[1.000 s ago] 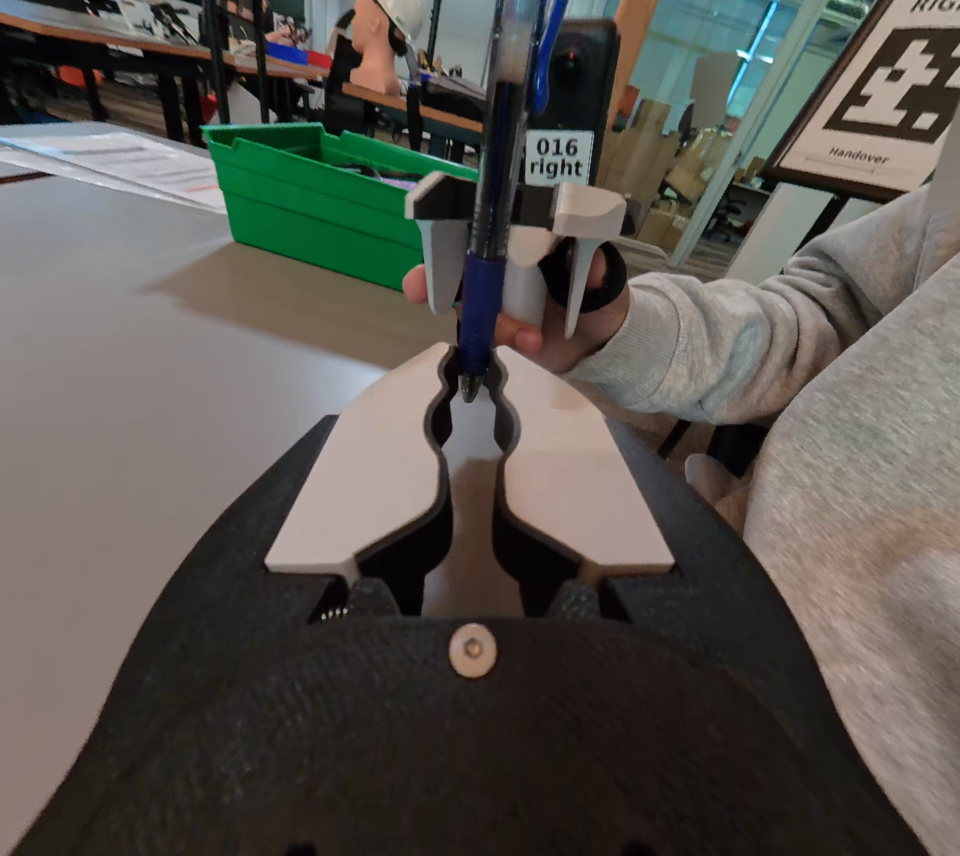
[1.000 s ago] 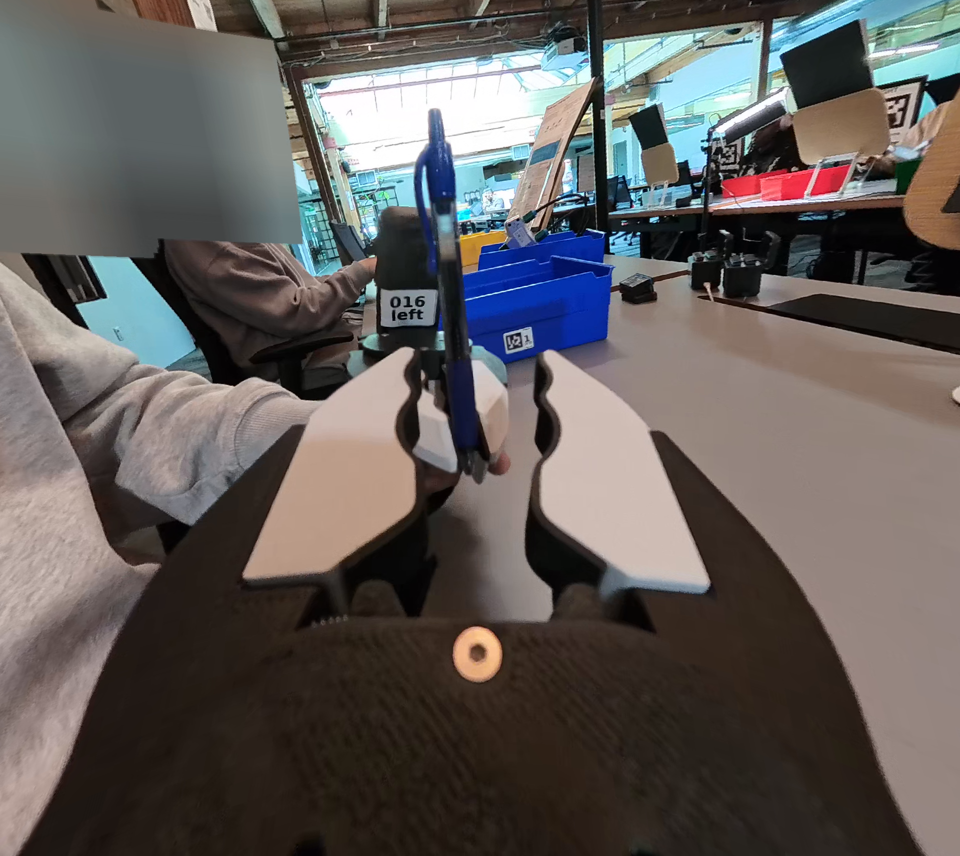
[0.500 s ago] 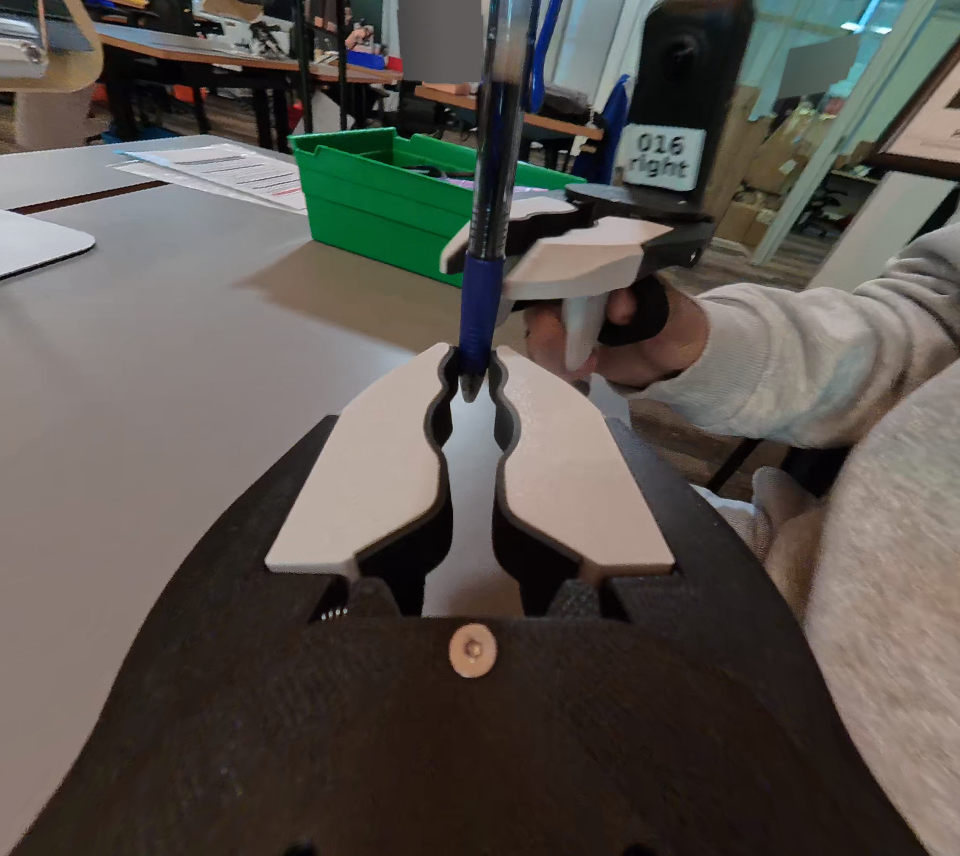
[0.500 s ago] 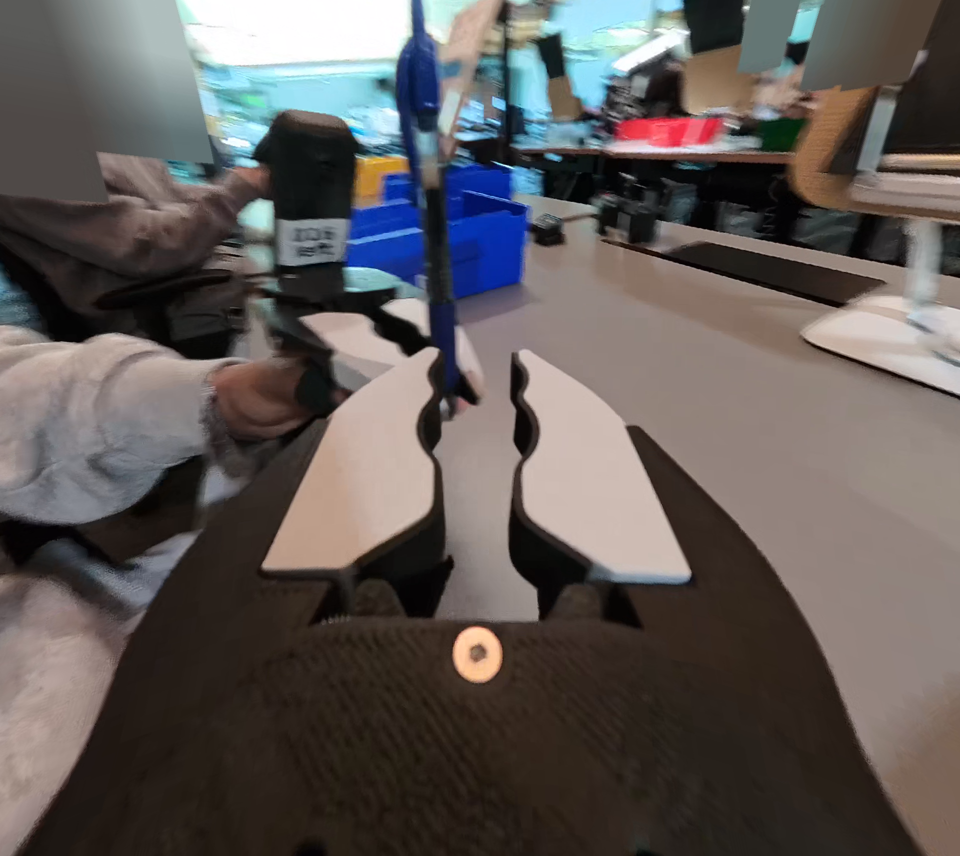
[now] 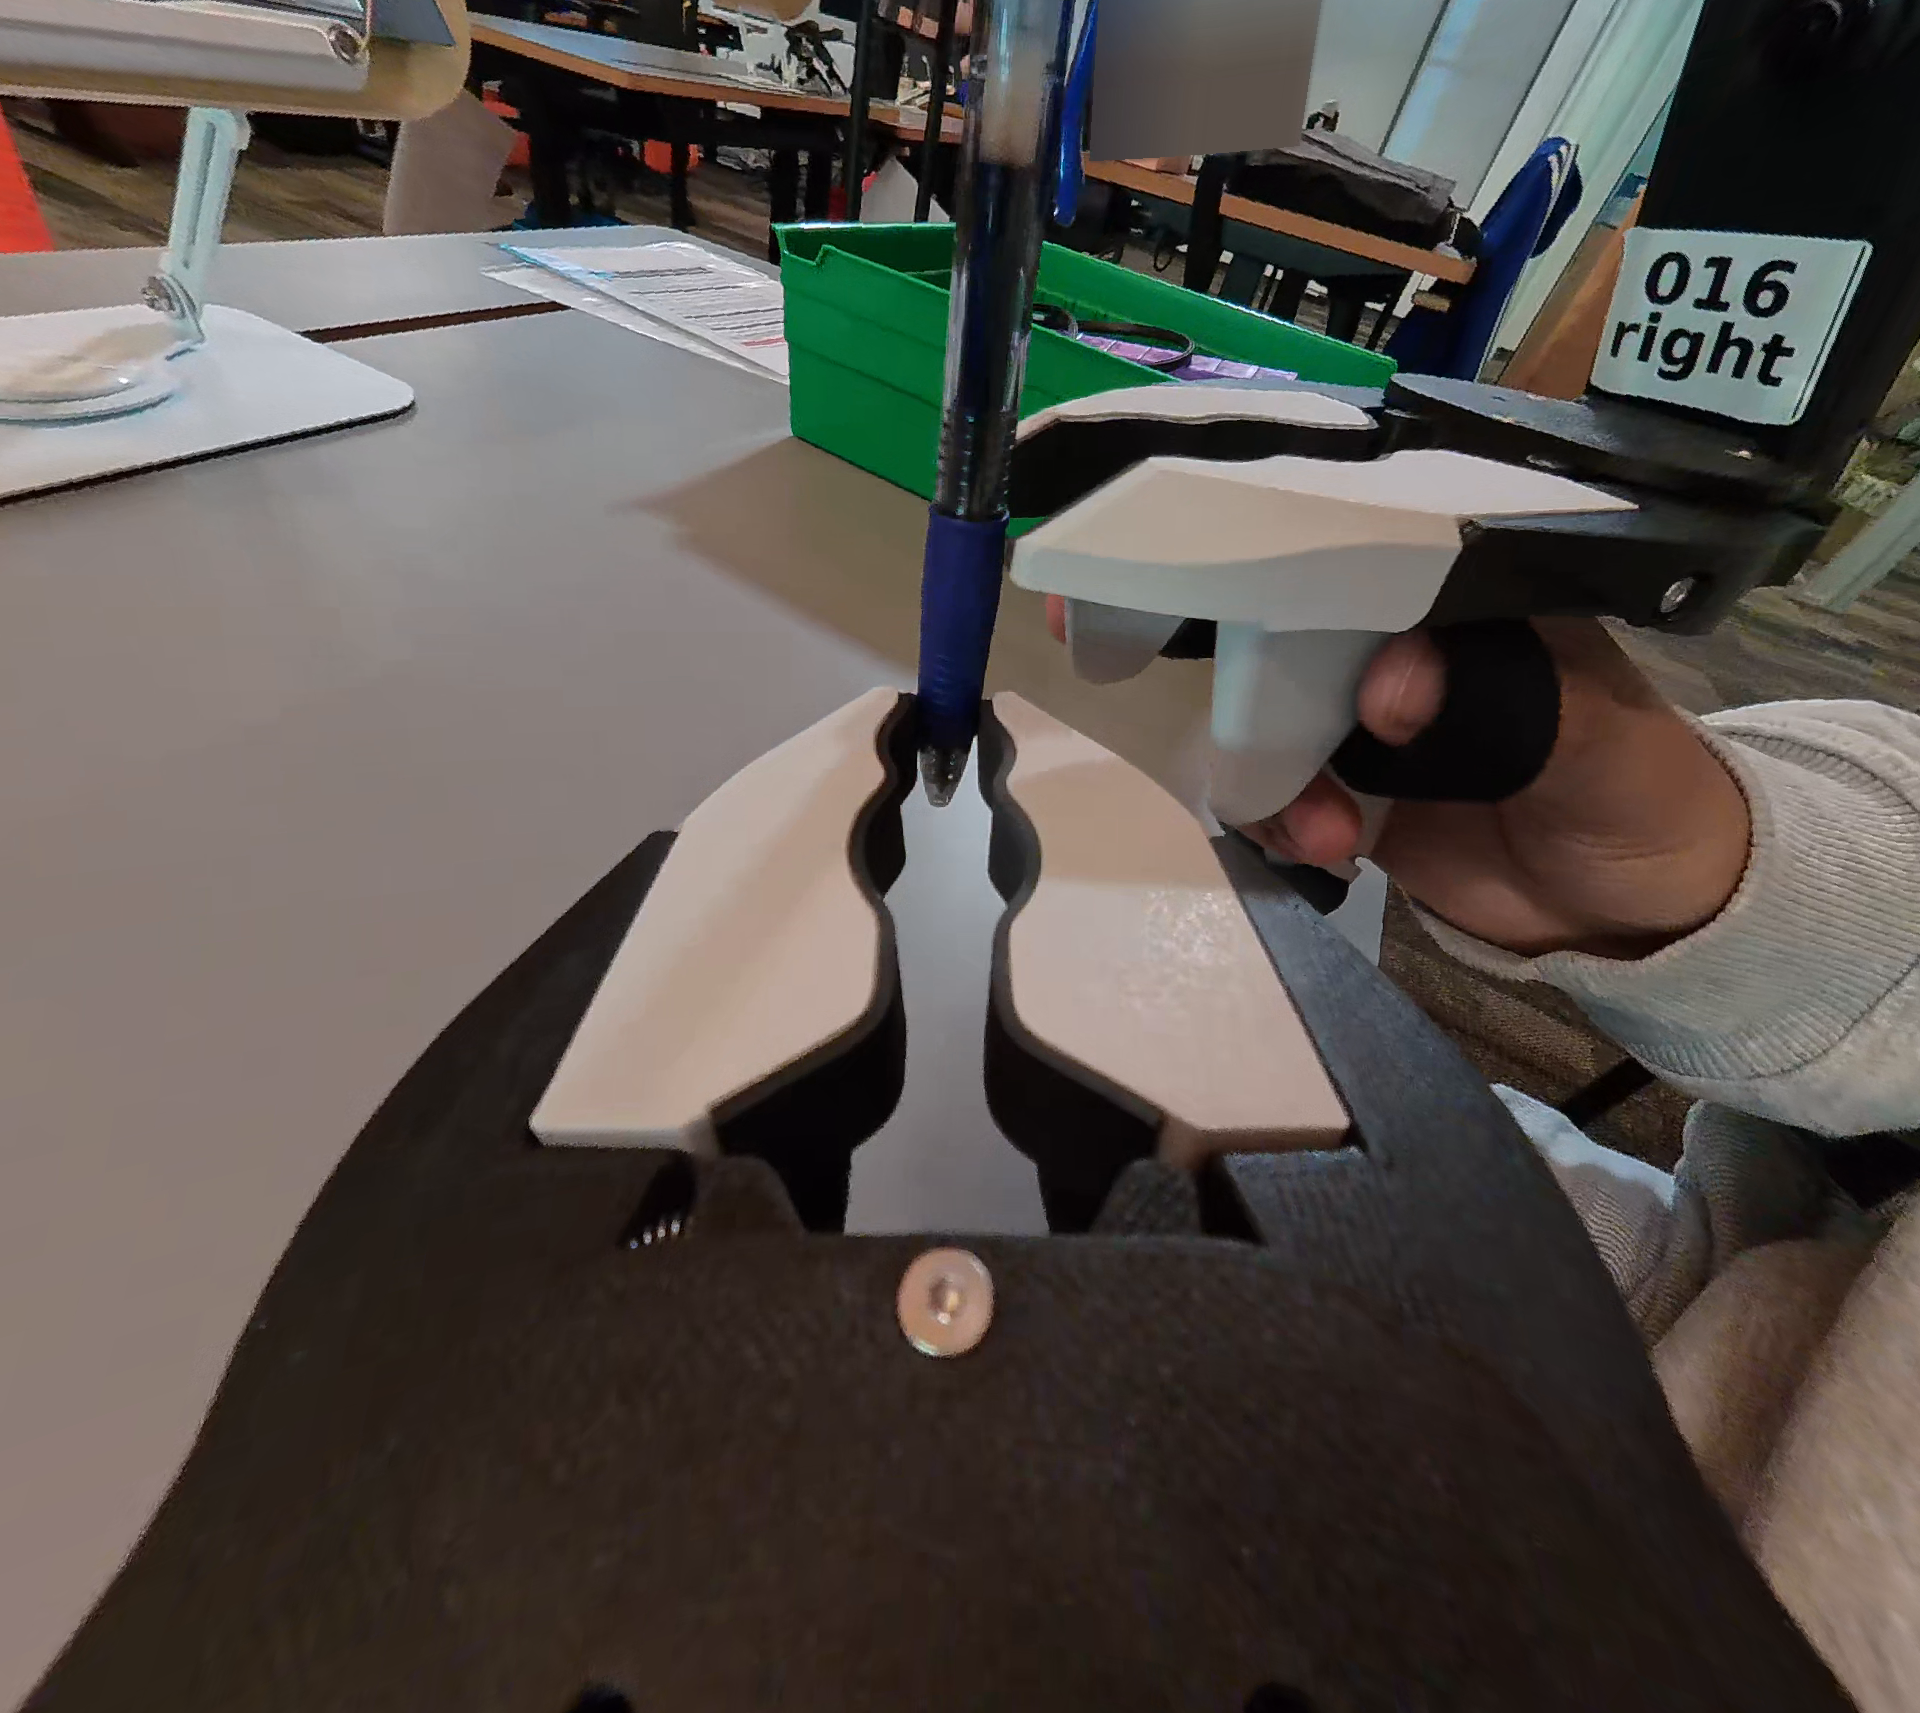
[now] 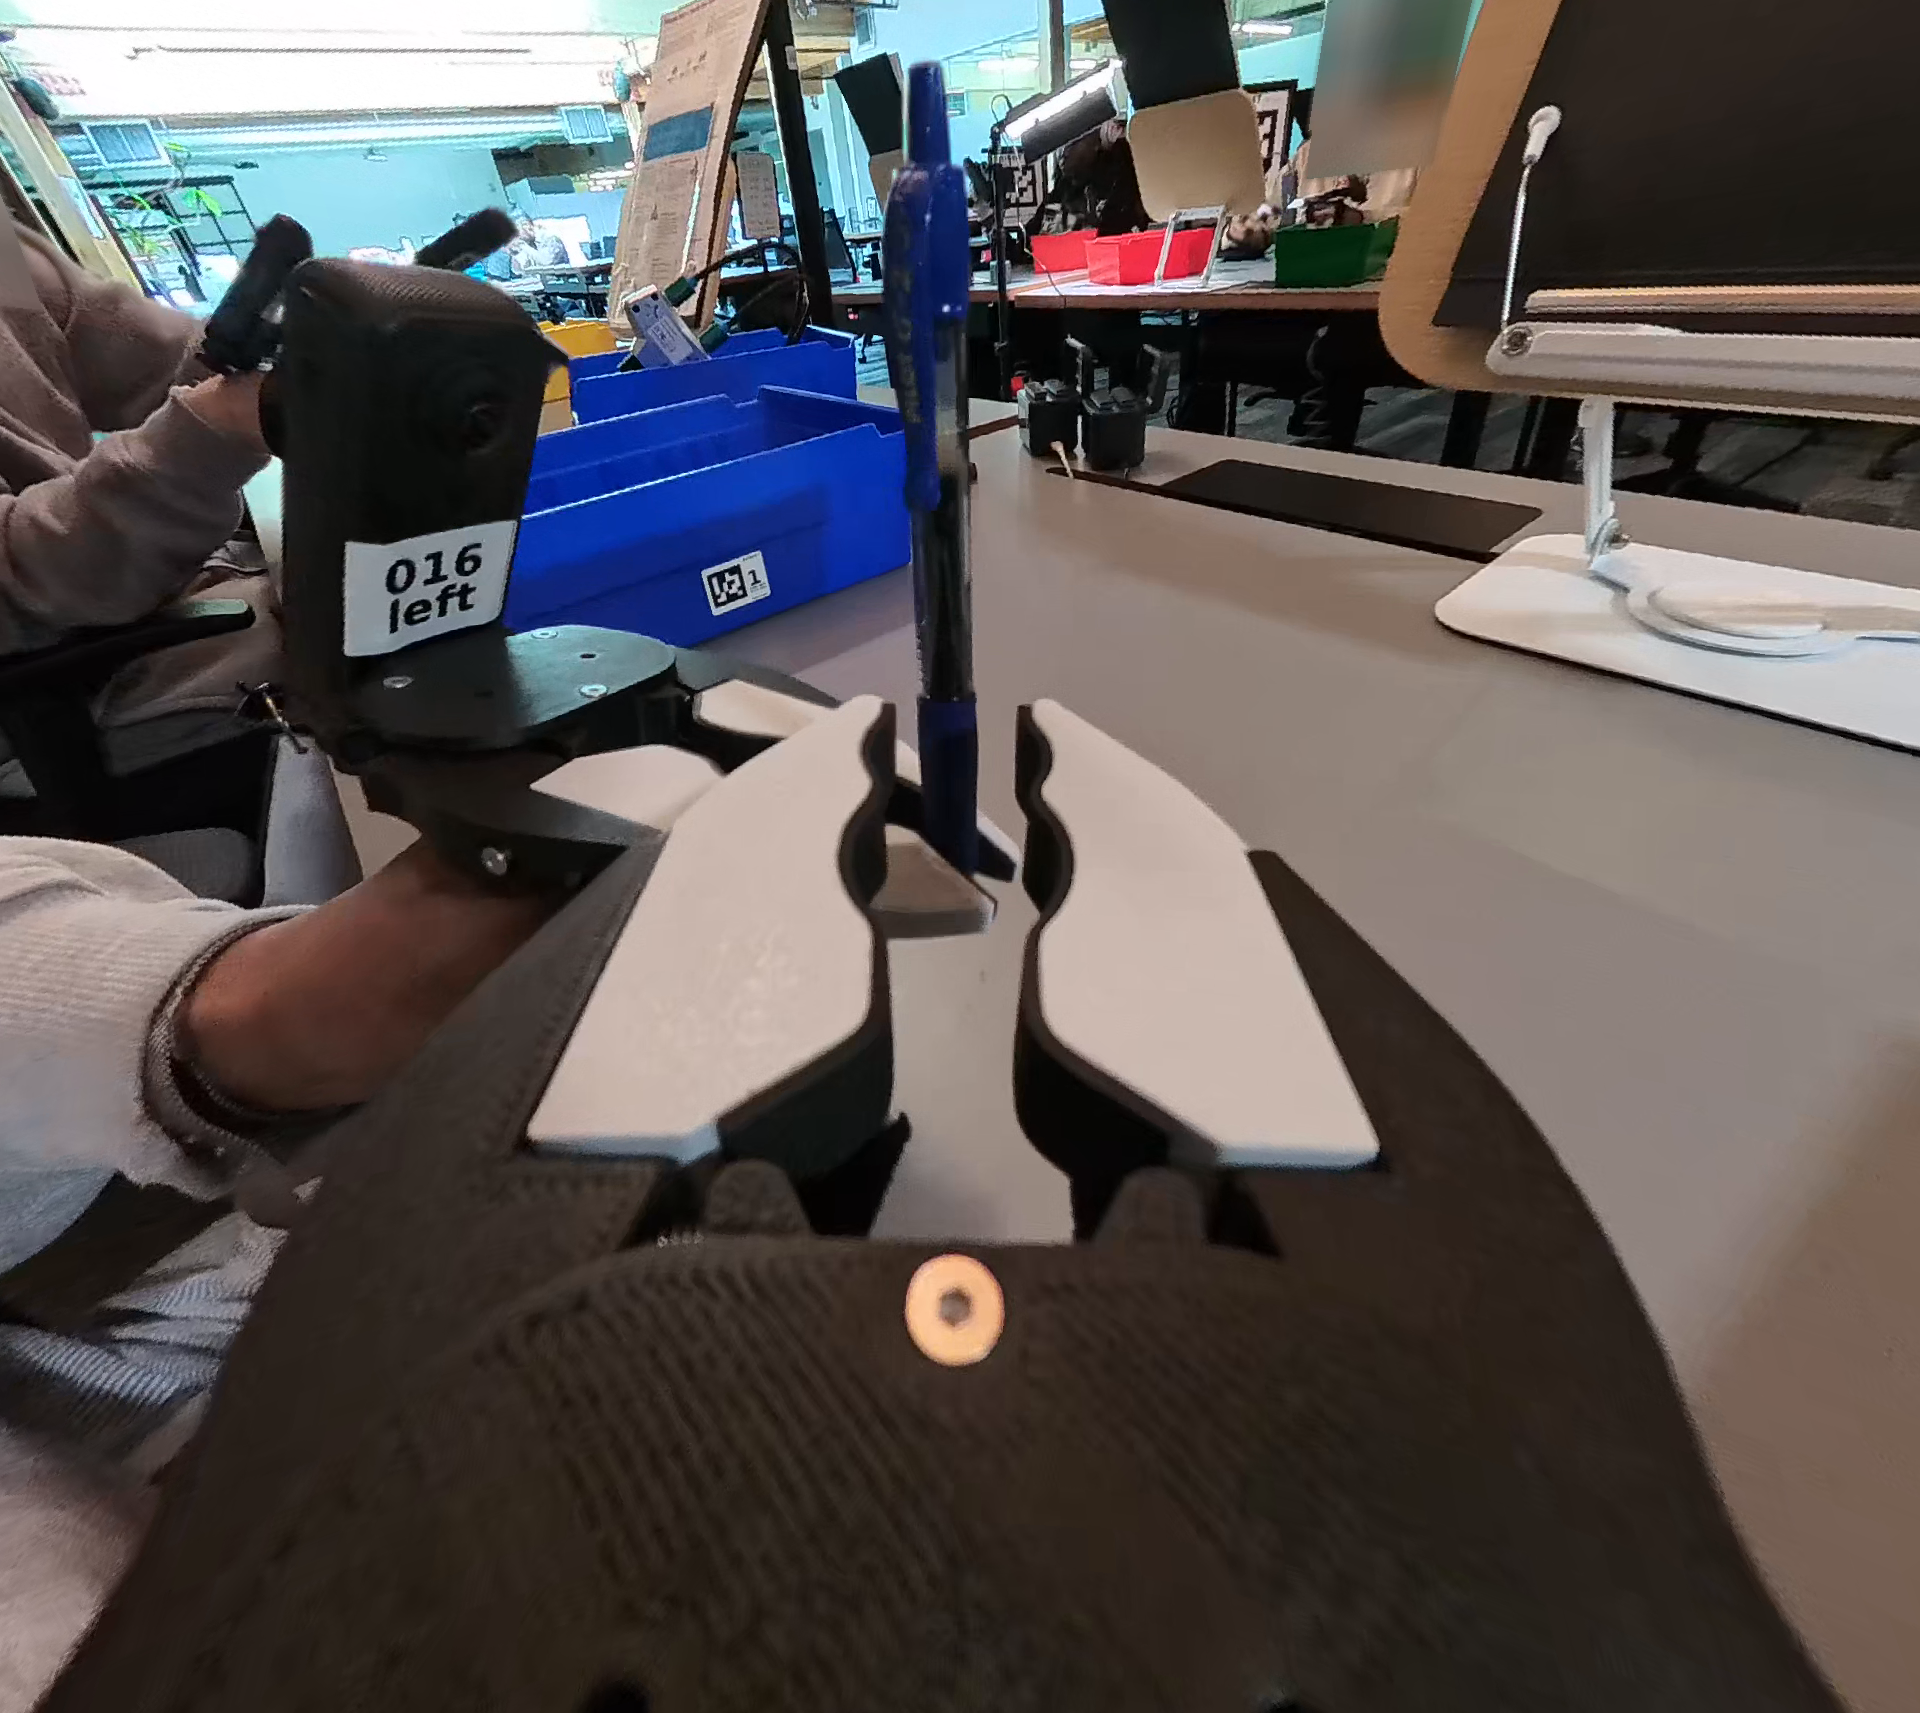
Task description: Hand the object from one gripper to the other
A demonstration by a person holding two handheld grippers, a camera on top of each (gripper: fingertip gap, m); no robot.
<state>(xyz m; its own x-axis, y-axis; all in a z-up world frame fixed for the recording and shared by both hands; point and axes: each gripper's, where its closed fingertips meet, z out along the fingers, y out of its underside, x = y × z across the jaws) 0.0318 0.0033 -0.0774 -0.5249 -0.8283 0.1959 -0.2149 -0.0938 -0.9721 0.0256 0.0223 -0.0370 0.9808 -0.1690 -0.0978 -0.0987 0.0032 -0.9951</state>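
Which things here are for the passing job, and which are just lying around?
For the job:
blue pen
left gripper, shut on the pen's tip end
right gripper, open around the pen

Just lying around:
green bin
blue bins
paper sheet
white stand

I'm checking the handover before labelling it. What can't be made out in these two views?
- Left wrist view: the pen top is cut off by the upper edge.
- Left wrist view: whether the right gripper touches the pen; its far finger is hidden behind the barrel.
- Right wrist view: the pen tip, hidden behind the left gripper.
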